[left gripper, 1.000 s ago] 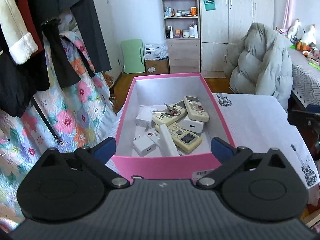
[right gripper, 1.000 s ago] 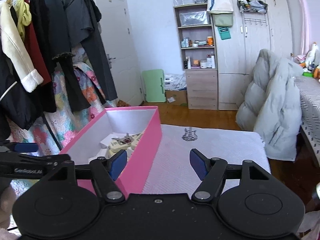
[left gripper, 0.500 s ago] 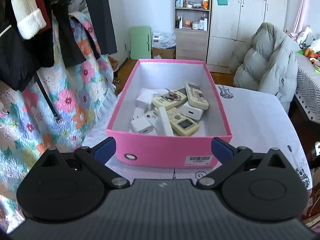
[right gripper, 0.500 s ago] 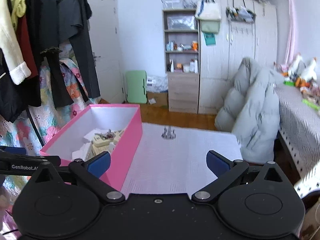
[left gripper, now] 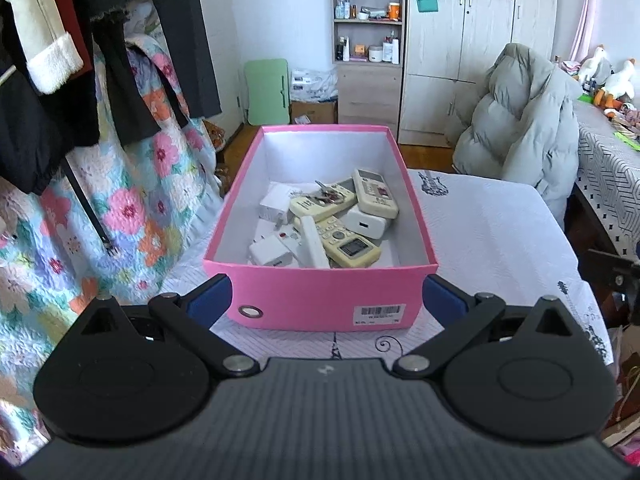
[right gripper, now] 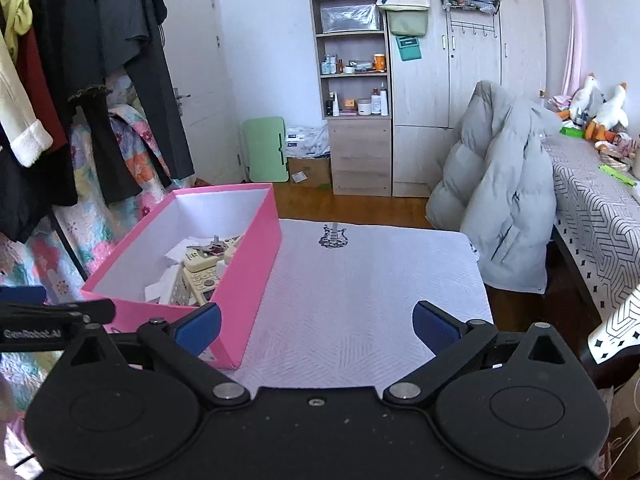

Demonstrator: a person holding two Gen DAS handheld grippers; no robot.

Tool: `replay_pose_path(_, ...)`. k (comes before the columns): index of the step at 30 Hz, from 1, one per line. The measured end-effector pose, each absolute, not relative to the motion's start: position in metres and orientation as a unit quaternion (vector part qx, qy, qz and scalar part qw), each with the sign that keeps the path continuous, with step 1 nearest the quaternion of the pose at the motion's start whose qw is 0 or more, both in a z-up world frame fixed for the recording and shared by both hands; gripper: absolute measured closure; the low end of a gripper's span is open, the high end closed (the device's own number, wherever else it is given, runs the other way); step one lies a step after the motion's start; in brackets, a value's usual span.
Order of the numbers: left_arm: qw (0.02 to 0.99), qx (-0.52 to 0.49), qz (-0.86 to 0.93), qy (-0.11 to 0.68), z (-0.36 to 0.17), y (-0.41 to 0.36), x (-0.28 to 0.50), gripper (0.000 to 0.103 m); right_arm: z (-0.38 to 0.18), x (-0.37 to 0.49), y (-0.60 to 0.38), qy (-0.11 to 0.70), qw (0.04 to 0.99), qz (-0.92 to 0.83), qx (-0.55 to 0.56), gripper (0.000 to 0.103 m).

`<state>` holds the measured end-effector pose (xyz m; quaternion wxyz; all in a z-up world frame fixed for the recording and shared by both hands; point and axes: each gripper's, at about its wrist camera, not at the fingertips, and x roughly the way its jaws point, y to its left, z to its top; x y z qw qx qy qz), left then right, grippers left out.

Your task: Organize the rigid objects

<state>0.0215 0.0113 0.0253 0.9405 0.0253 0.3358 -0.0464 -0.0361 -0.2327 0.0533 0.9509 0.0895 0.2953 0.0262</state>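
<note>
Right gripper (right gripper: 316,326) jaws just opened, from partly spread a second ago to fully spread now; nothing between them, only bare white cloth of the surface (right gripper: 360,280) ahead. Reads as a release finished or a reset before the next pick; cannot tell which. Left view now set further back from the pink box (left gripper: 320,300) than a second ago: near wall with barcode label, then partly hidden, now fully visible. Left gripper (left gripper: 326,296) jaws spread wide, one pad off each near corner of the box, near wall between and just ahead of the pads, apparently no contact, nothing pinched. Box contents, ahead of the left jaws: three cream remotes (left gripper: 350,244), a bunch of keys (left gripper: 326,196) lying on one remote, several white chargers (left gripper: 366,222), a white slab leaning across the heap. From the right gripper, box sits ahead and to the left, its near corner just beside the left pad. No loose rigid items visible on the cloth to the right of the box. Judgement: collecting appears largely done; what remains may be tidying the jumbled heap inside or shifting the box.
</note>
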Motion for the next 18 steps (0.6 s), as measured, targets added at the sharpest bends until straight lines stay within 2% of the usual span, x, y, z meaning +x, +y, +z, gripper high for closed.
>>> replay_pose_path(18, 0.935, 0.030, -0.036, 0.350, 0.0154, 0.0071, 0.0293, 0.000, 0.0540, -0.0367, -0.2266, 0.314, 0.947, -0.013, 0.074, 0.000)
